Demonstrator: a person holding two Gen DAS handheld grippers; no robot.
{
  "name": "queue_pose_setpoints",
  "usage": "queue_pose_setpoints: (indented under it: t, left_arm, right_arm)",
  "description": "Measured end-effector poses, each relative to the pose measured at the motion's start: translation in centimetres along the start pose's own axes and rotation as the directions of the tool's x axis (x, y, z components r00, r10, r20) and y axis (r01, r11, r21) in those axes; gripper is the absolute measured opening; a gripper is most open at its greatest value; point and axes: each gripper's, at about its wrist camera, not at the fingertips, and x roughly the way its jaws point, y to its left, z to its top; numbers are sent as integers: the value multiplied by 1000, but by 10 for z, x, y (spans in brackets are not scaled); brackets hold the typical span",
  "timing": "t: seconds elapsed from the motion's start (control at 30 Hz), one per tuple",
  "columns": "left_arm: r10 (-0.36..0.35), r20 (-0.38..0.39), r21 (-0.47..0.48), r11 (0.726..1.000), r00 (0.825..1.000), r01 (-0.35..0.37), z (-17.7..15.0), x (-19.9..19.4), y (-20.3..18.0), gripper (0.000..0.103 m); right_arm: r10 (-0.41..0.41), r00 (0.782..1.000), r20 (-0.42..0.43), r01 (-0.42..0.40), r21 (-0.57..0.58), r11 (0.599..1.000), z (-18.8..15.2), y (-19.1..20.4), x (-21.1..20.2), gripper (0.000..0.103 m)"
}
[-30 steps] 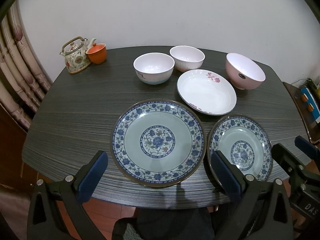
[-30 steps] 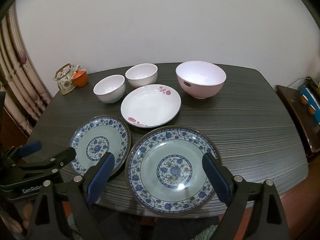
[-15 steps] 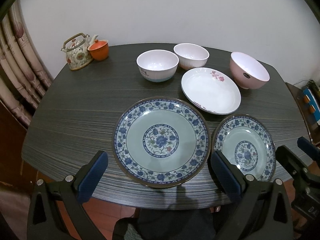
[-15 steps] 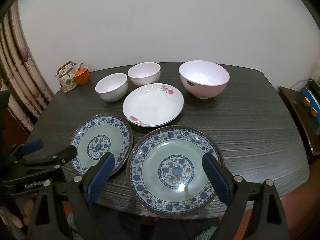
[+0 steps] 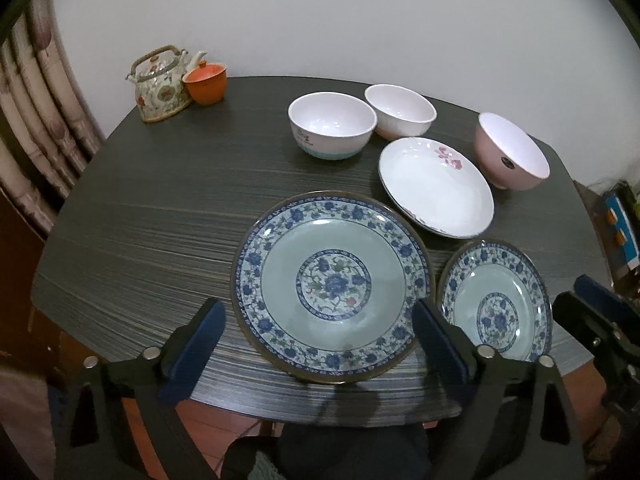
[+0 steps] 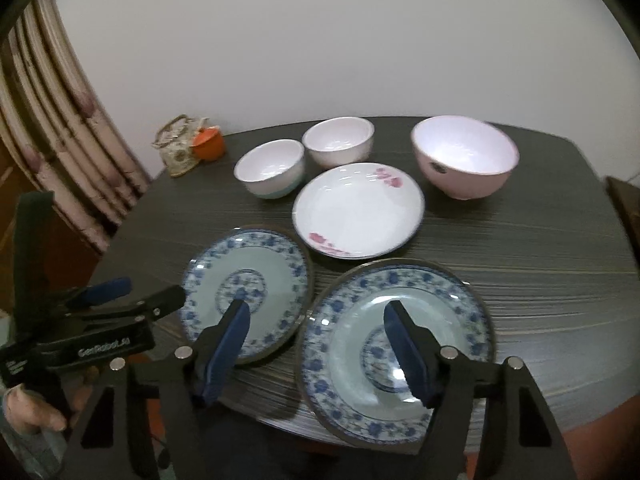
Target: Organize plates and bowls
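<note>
Two blue-patterned plates lie side by side at the table's near edge: the left plate (image 5: 332,284) (image 6: 248,292) and the right plate (image 5: 496,304) (image 6: 396,348). Behind them sit a white plate with pink flowers (image 5: 436,188) (image 6: 358,210), a white bowl with a blue base (image 5: 332,126) (image 6: 270,168), a white ribbed bowl (image 5: 400,110) (image 6: 338,144) and a pink bowl (image 5: 512,152) (image 6: 466,156). My left gripper (image 5: 316,320) (image 6: 144,292) hovers over the left plate's near rim, jaws closing, pads touching nothing. My right gripper (image 6: 317,312) (image 5: 576,292) straddles the gap between both blue plates, jaws closing, holding nothing.
A floral teapot (image 5: 160,84) (image 6: 178,152) and an orange lidded cup (image 5: 206,82) (image 6: 208,144) stand at the far left corner of the dark wood-grain table (image 5: 160,216). A curtain (image 5: 36,120) hangs at the left. A hand (image 6: 32,404) holds the left gripper.
Both grippers' jaws have narrowed. The right gripper has tipped downward, so its fingers now overlap the two blue plates. The left gripper has shifted slightly over its plate.
</note>
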Motion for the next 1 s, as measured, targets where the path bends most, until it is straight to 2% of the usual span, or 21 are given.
queue_pose_setpoints:
  t: [0.17, 0.3, 0.43, 0.5, 0.57, 0.83, 0.87, 0.9, 1.0]
  left_arm:
    - [-35, -21, -83, 996, 999, 33, 10, 6, 28, 83]
    - [-74, -31, -158, 985, 997, 68, 16, 12, 53, 78]
    - [-160, -50, -271, 952, 986, 141, 19, 23, 83, 71]
    - [-185, -51, -302, 940, 981, 161, 20, 28, 91, 68]
    - [-208, -65, -331, 927, 976, 176, 19, 35, 99, 65]
    - [-272, -116, -387, 898, 955, 208, 15, 58, 107, 55]
    - [-271, -123, -393, 897, 955, 204, 14, 60, 111, 53]
    - [-275, -127, -402, 893, 953, 204, 13, 62, 114, 47]
    - [-294, -139, -425, 880, 946, 211, 11, 69, 118, 44]
  right_arm:
    - [36, 999, -34, -36, 5, 999, 10, -4, 13, 64]
    - [111, 990, -88, -108, 33, 994, 19, -9, 32, 58]
    - [178, 969, -171, -165, 85, 983, 28, -13, 61, 53]
    - [199, 960, -197, -181, 106, 978, 31, -14, 78, 46]
    - [203, 952, -228, -180, 118, 977, 33, -15, 93, 40]
    - [211, 927, -311, -174, 143, 974, 40, -18, 139, 35]
    - [210, 925, -317, -172, 143, 975, 41, -18, 143, 33]
    - [209, 923, -324, -171, 144, 975, 42, -18, 148, 32]
    - [208, 916, -341, -168, 144, 975, 42, -18, 159, 29]
